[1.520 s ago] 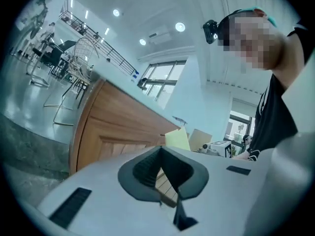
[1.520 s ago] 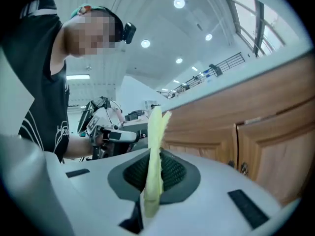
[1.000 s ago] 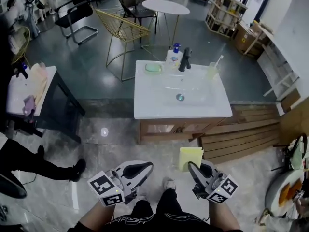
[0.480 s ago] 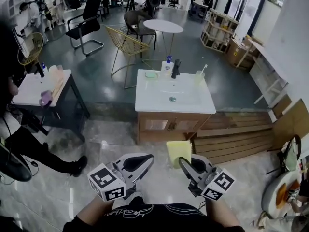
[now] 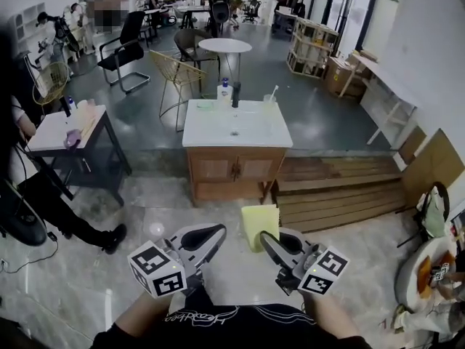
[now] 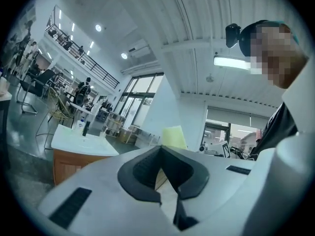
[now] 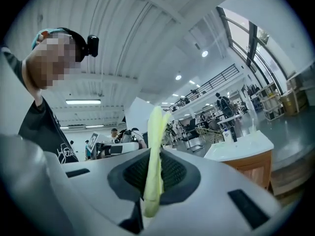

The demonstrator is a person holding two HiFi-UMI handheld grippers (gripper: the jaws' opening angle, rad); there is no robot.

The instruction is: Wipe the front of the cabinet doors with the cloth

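Observation:
The wooden cabinet (image 5: 234, 170) with a white sink top stands mid-room, its two door fronts facing me; it also shows small in the left gripper view as the cabinet (image 6: 69, 162) and in the right gripper view as the cabinet (image 7: 251, 167). My right gripper (image 5: 266, 237) is shut on a folded yellow cloth (image 5: 260, 225), which stands up between the pads as the cloth (image 7: 155, 146). My left gripper (image 5: 216, 231) is shut and holds nothing. Both grippers hang low near my body, well short of the cabinet. From the left gripper view the cloth (image 6: 173, 137) peeks over the jaws.
A dark side table (image 5: 70, 131) with small items stands left, beside a person's leg (image 5: 73, 220). Wooden stepped decking (image 5: 338, 193) adjoins the cabinet's right side. A bottle (image 5: 224, 91) and black faucet (image 5: 235, 93) sit on the sink top. A gold chair (image 5: 176, 71) is behind.
The head view has tilted up and drawn back, so the cabinet looks smaller and its door fronts now show. Both grippers stay low and shut, the cloth still in the right one.

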